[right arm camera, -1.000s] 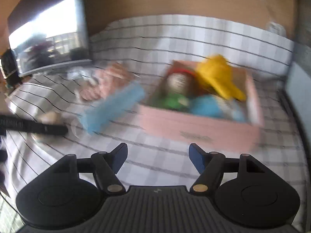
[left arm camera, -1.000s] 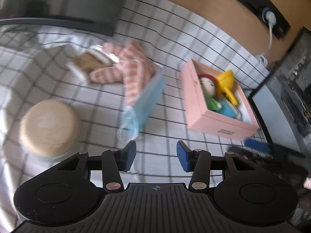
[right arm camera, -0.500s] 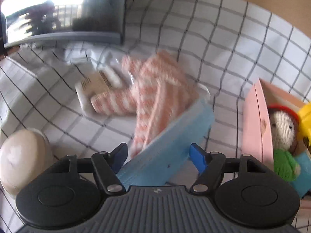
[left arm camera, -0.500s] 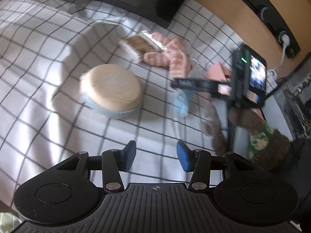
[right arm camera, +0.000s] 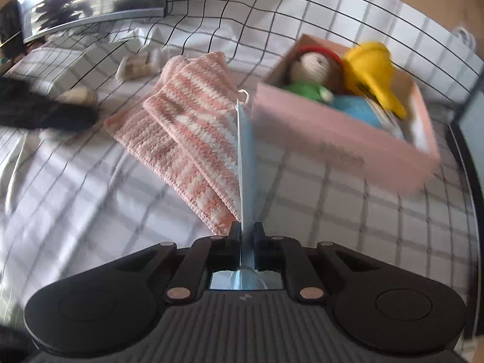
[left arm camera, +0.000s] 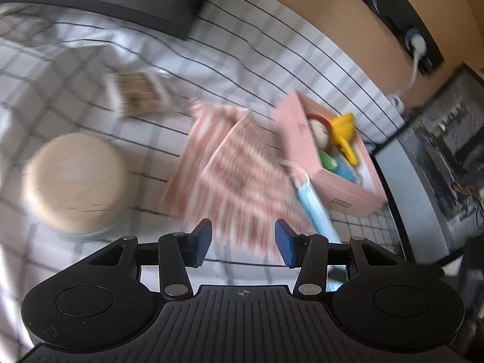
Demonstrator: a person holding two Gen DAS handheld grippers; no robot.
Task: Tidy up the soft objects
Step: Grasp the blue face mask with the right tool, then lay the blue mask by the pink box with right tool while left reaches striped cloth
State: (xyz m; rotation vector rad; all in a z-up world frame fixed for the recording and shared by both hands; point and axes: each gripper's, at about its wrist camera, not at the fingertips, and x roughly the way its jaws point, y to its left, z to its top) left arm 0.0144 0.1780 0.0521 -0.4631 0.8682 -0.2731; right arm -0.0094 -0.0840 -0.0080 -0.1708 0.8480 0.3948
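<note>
My right gripper (right arm camera: 247,233) is shut on a light blue face mask (right arm camera: 245,157), which stands edge-on and runs forward from the jaws. Left of the mask lies a pink and white knitted cloth (right arm camera: 187,127). Right of it stands a pink box (right arm camera: 332,139) holding a knitted doll (right arm camera: 311,66), a yellow toy (right arm camera: 372,69) and something blue. My left gripper (left arm camera: 243,242) hovers open over the near edge of the knitted cloth (left arm camera: 230,175), nothing between its pads. The mask (left arm camera: 311,202) lies between the cloth and the box (left arm camera: 345,187) in the left wrist view.
A round tin with a beige lid (left arm camera: 74,181) sits left of the cloth, and a clear packet with a brown pad (left arm camera: 136,93) behind it. A dark monitor (left arm camera: 136,3) stands at the back. A computer case (left arm camera: 447,163) stands right of the checked tablecloth (right arm camera: 90,196).
My right gripper has closed on the blue mask, which now stands edge-on in the jaws. The knitted cloth lies flatter beside it. The left wrist view has swung back toward the box.
</note>
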